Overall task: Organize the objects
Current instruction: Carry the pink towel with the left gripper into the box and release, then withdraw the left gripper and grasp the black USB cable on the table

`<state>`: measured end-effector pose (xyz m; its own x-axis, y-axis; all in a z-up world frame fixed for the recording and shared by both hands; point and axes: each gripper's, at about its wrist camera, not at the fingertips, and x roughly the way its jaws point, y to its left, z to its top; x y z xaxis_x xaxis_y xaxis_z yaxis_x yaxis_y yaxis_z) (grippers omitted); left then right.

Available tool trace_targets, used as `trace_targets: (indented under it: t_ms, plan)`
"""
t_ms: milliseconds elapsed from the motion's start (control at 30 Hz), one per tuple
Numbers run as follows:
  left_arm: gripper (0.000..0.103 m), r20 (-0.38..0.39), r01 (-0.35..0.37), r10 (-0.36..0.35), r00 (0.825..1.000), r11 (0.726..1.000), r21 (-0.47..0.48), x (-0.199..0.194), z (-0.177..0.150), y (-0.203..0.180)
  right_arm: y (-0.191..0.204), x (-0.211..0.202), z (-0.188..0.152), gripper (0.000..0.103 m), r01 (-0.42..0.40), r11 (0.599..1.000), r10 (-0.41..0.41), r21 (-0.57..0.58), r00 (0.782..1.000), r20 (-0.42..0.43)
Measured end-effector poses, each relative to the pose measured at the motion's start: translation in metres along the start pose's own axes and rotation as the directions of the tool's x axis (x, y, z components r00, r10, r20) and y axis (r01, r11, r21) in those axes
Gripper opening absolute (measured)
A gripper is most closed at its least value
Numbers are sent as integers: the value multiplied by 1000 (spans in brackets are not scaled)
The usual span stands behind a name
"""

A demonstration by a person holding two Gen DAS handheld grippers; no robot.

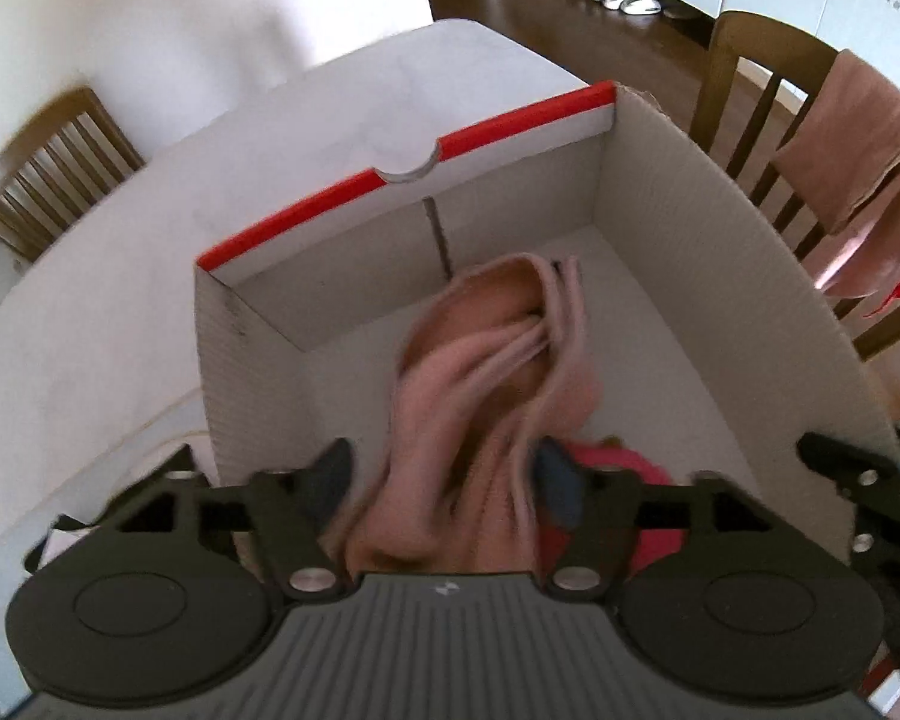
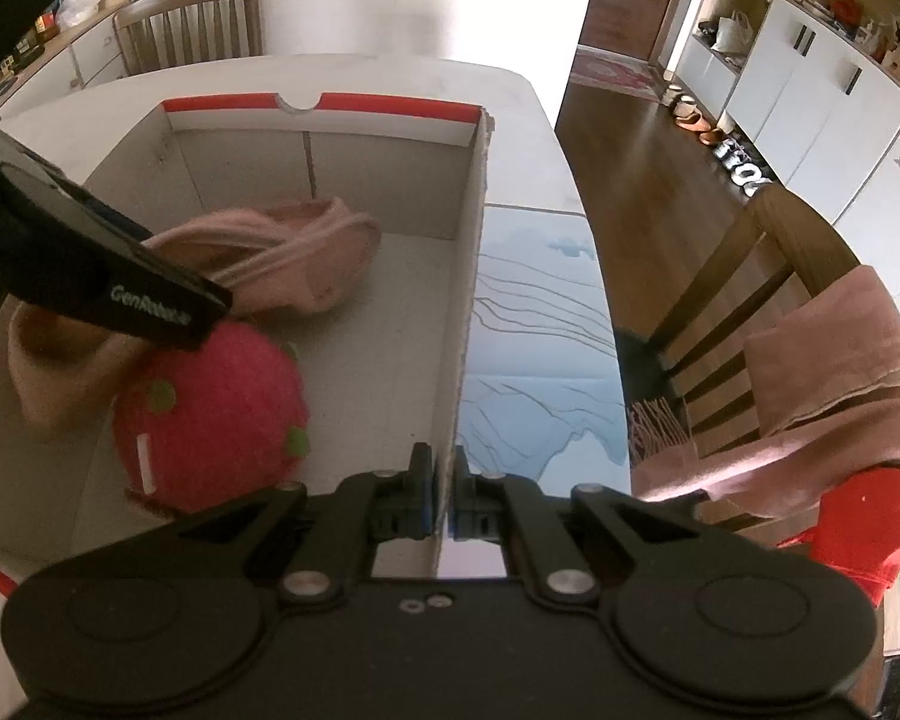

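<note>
A white cardboard box (image 1: 690, 240) with a red rim stands on the white table. My left gripper (image 1: 444, 474) is over the box, jaws apart, with a pink knit cloth (image 1: 480, 372) hanging between the fingers and draping onto the box floor. A red plush toy with green spots (image 2: 210, 414) lies under the cloth in the box; the cloth also shows in the right wrist view (image 2: 282, 258). My right gripper (image 2: 444, 492) is shut on the box's right wall (image 2: 468, 276) near its front end.
A light blue sheet with dark lines (image 2: 540, 348) lies on the table right of the box. A wooden chair (image 2: 768, 276) draped with a pink scarf (image 2: 822, 372) stands to the right. Another chair (image 2: 192, 18) stands behind the table.
</note>
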<state>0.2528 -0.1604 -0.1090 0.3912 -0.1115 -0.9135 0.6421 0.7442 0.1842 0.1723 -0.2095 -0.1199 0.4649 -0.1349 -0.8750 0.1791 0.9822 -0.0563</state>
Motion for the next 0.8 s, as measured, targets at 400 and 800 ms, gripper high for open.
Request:
trace_targets:
  t_ms: [400, 800]
  plan:
    - [76, 98, 73, -70, 993, 997, -32, -31, -14, 17, 0, -1, 0, 3, 1, 1000, -1, -2, 1000, 0]
    - [76, 200, 154, -128, 971, 981, -116, -89, -44, 56, 0, -1, 0, 3, 5, 1000, -5, -10, 1000, -4]
